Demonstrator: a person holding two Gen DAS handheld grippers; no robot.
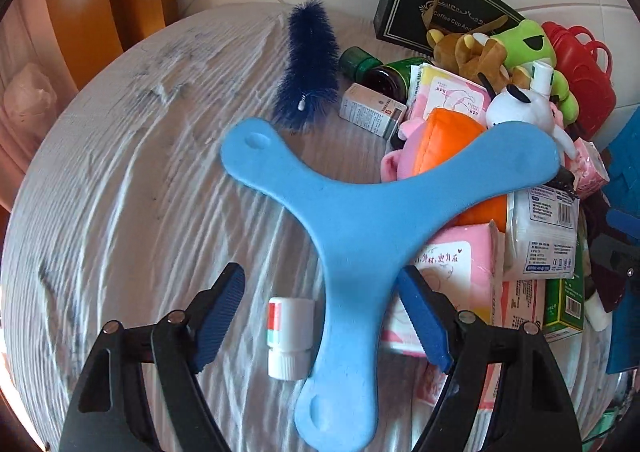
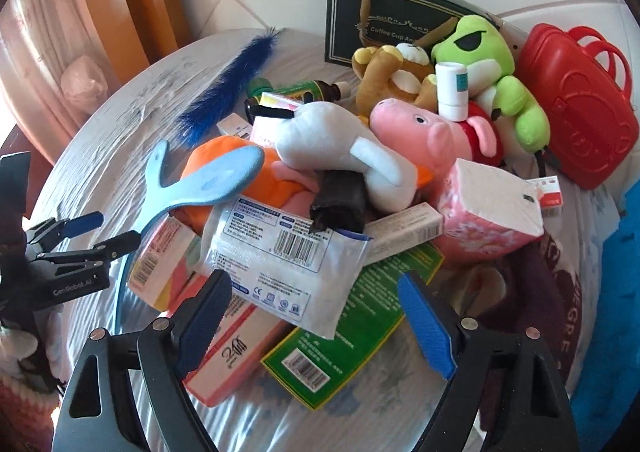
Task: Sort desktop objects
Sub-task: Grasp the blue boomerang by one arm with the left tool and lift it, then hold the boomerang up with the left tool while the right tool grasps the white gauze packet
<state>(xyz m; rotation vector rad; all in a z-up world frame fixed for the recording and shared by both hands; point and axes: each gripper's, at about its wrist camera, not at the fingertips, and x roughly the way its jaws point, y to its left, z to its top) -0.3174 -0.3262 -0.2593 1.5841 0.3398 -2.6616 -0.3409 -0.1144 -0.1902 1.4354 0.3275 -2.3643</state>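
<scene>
Round wrapped table, three-armed light-blue boomerang between spread left tongs; right tongs spread.

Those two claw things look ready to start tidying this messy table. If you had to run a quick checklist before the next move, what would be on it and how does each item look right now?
1. Left gripper open: ok, jaws stand wide apart.
2. Something between its jaws: ok, one leg of the blue three-armed boomerang lies between them.
3. Boomerang free to lift: not ok, its right arm rests on the pile by the orange plush.
4. Nothing extra in the way: not ok, a small white bottle lies beside that leg, inside the jaws.
5. Right gripper open and unloaded: ok, holding nothing above the white wipes packet.
6. Bare table to put things down: ok, on the left side.
</scene>
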